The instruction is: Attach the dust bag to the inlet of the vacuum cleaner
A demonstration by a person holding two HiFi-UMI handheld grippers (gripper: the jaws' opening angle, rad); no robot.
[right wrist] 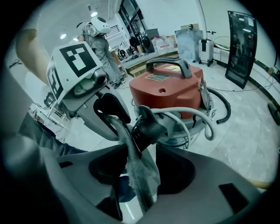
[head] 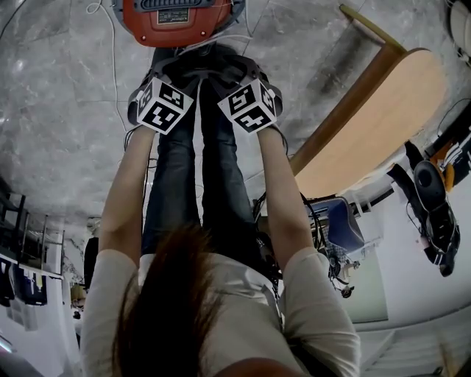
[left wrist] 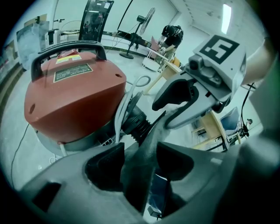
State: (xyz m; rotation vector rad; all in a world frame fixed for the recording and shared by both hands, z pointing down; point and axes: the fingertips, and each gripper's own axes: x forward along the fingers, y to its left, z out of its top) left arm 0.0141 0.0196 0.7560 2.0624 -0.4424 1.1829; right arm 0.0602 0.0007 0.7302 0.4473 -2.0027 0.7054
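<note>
The red vacuum cleaner (head: 173, 18) stands on the marble floor just beyond both grippers. Its black ribbed inlet (left wrist: 138, 124) (right wrist: 148, 127) juts toward me. The grey cloth dust bag (left wrist: 151, 135) (right wrist: 131, 153) hangs from that inlet, its mouth around the ribbed end. My left gripper (left wrist: 139, 162) (head: 176, 74) is open with the bag's cloth loose between its pads. My right gripper (right wrist: 142, 168) (head: 232, 74) is open too, and the cloth hangs in its gap. The two grippers face each other across the inlet.
A wooden table (head: 375, 125) stands to the right. A white cable (head: 110, 59) lies on the floor to the left. A grey hose (right wrist: 201, 116) and a black hose (right wrist: 223, 107) curl round the vacuum's base. A person (right wrist: 98, 35) stands far behind.
</note>
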